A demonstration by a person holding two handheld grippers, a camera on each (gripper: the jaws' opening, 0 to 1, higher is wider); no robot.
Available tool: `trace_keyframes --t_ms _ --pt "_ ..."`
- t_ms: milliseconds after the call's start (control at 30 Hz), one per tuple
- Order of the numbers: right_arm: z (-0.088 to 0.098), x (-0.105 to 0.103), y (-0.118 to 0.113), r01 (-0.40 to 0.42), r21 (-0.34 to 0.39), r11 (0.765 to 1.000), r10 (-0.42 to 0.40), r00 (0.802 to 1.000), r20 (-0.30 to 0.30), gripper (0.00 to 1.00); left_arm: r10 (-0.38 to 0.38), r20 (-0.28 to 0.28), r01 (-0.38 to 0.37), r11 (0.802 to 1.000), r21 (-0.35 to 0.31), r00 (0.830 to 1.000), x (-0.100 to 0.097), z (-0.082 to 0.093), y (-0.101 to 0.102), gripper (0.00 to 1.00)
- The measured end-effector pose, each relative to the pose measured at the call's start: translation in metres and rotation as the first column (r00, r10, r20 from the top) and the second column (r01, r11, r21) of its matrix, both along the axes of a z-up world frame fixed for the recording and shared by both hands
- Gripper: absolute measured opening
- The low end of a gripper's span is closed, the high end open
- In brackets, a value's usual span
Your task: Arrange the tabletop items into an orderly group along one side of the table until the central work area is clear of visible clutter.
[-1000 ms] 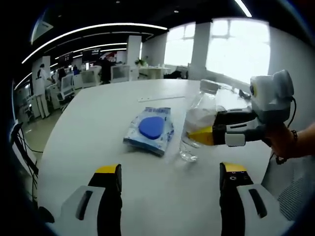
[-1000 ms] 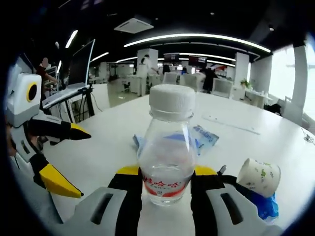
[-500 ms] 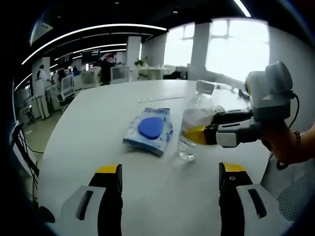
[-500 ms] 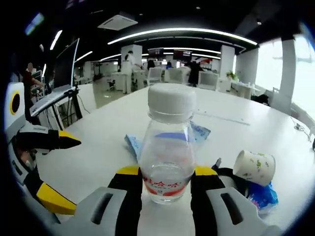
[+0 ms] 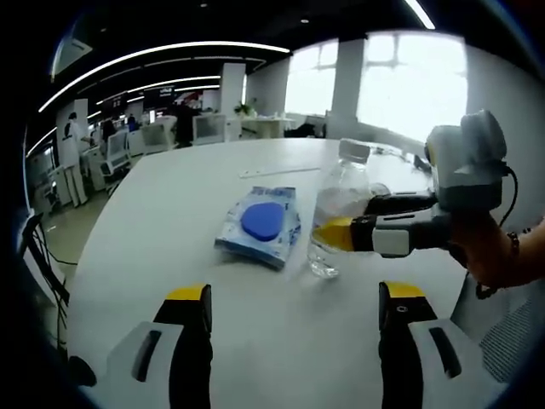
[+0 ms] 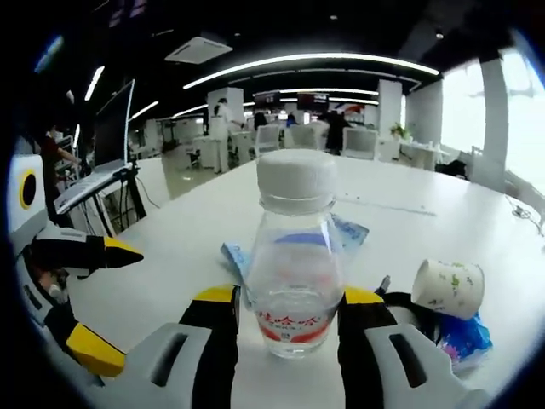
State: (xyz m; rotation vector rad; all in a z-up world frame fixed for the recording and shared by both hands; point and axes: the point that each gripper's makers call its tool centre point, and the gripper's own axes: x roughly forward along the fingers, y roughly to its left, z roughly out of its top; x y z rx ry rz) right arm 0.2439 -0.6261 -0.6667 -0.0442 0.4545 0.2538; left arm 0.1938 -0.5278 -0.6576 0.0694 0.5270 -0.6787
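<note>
The right claw was clamped on the bottle; the left claw stood apart, empty. Ahead lay the blue packet, beside the right claw a paper cup: most tidying looked undone.

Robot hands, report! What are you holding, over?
Right gripper shut on the clear bottle, upright on the table. Left gripper open, empty. Blue packet beside bottle; paper cup lying tipped.

A clear plastic bottle with a white cap and red label is seen upright on the white bench, clamped between the right claw jaws. A blue-and-white packet is laid flat just beside it, and a paper cup is tipped on its side over a blue wrapper
</note>
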Motion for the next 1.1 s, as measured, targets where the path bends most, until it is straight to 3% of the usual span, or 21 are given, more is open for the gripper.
trace_keyframes --t_ms 133,467,667,1100 --pt "0.002 -0.001 0.002 -0.009 0.022 1.000 0.009 1.000 0.012 0.50 0.000 0.001 0.000 1.000 0.003 1.000 -0.001 0.000 0.000 0.78" --pt "0.016 -0.002 -0.002 -0.060 0.000 0.998 0.060 0.996 0.064 0.61 0.024 0.012 -0.024 1.000 -0.003 1.000 -0.001 0.003 0.002 0.80" --pt "0.026 -0.006 -0.005 -0.134 -0.009 0.991 0.134 0.986 0.104 0.68 0.008 0.030 -0.009 1.000 0.013 1.000 -0.002 0.005 -0.004 0.84" --pt "0.047 -0.017 -0.031 -0.161 -0.018 0.987 0.161 0.976 0.149 0.98 0.059 0.054 -0.059 0.998 0.011 0.997 0.003 0.008 -0.004 0.96"
